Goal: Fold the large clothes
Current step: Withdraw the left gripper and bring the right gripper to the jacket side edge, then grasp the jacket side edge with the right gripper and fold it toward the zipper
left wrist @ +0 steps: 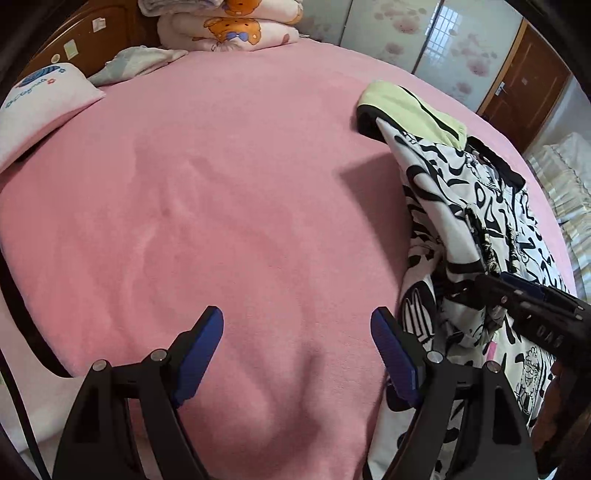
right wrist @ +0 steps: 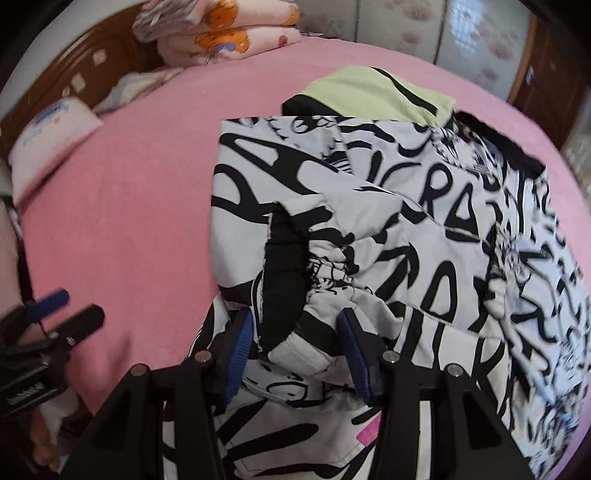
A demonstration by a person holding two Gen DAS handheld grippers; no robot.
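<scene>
A white jacket with bold black lettering (right wrist: pixel 424 229) lies partly folded on the pink bed sheet (right wrist: pixel 122 206), its pale green hood lining (right wrist: pixel 369 96) at the far end. My right gripper (right wrist: pixel 294 321) straddles the black sleeve cuff (right wrist: pixel 284 273); its blue pads stand apart and do not clamp the cuff. In the left wrist view the jacket (left wrist: pixel 480 206) lies at the right, with the right gripper (left wrist: pixel 517 299) over it. My left gripper (left wrist: pixel 297 328) hangs wide open above the bare sheet (left wrist: pixel 221 184), left of the jacket's edge, with nothing between its fingers.
Folded quilts with orange bear prints (left wrist: pixel 229 26) are stacked at the head of the bed. A white pillow (left wrist: pixel 40 99) lies at the far left before the wooden headboard (left wrist: pixel 99 40). Floral wardrobe doors (left wrist: pixel 406 37) and a brown door (left wrist: pixel 524 81) stand beyond.
</scene>
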